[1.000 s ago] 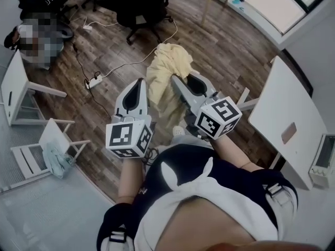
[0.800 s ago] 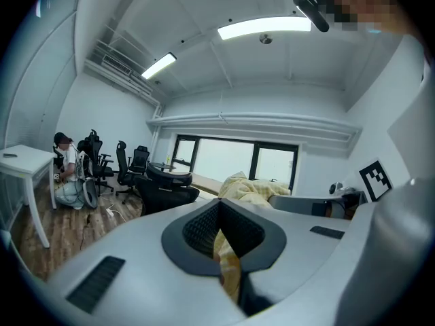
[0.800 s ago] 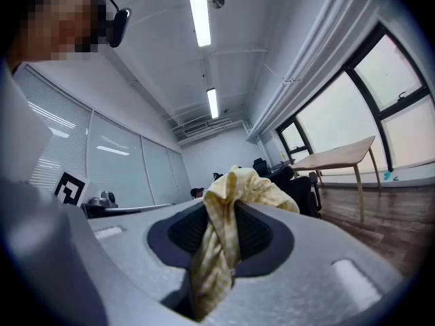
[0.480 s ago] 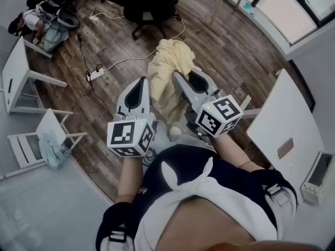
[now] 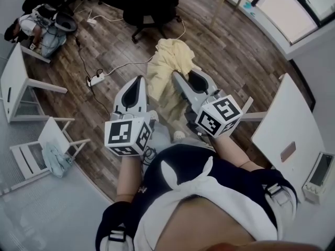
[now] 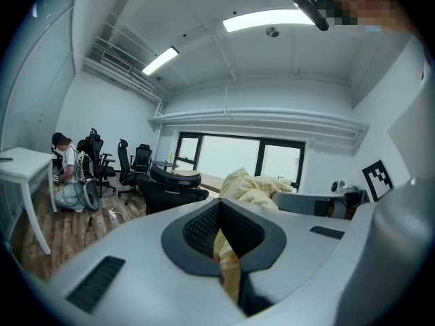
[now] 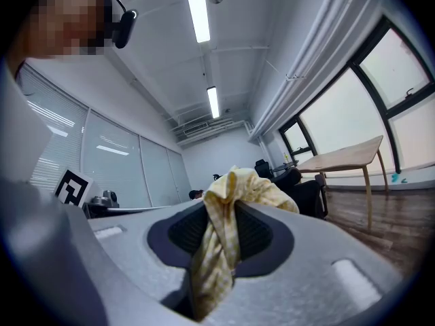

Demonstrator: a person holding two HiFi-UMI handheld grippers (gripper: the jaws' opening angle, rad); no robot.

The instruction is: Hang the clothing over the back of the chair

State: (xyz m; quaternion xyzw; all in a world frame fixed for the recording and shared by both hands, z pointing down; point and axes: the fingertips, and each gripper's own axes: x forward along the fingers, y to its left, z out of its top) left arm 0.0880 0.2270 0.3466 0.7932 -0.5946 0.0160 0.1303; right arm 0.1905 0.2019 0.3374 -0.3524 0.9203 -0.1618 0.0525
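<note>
1. The pale yellow checked garment [image 5: 166,61] is held up in the air in front of the person, above the brown wooden floor [image 5: 112,46]. It has not been put on any chair yet.
2. The left claw [image 5: 137,85] is closed on the garment. In the left gripper view only a thin strip of the cloth [image 6: 228,270] is pinched between the jaws.
3. The right claw [image 5: 183,80] is closed too. A thick, twisted bunch of the cloth [image 7: 219,250] is squeezed between its jaws, so they are kept partly apart by it.
4. A black office chair on wheels [image 5: 144,7] is seen ahead. A white wooden chair [image 5: 29,158] with a small blue-green cloth [image 5: 55,160] on it is seen off to the left. Which chair is meant cannot be told for sure; the black one is probably the goal, since it is the one faced.
5. The thin pinch in the left claw could be lost. If the cloth is pulled tight between the two claws, that edge may slip out and one side would drop.
6. The garment is bunched up. If it is not spread first, it may be laid on the chair back as a lump and slide off.
7. The low end of the garment hangs near the feet, so it could be stepped on.
8. A white power strip with a long cable [image 5: 95,80] lies on the floor, and a foot could be caught by it.
9. If the black chair is pushed, it may roll away.
</note>
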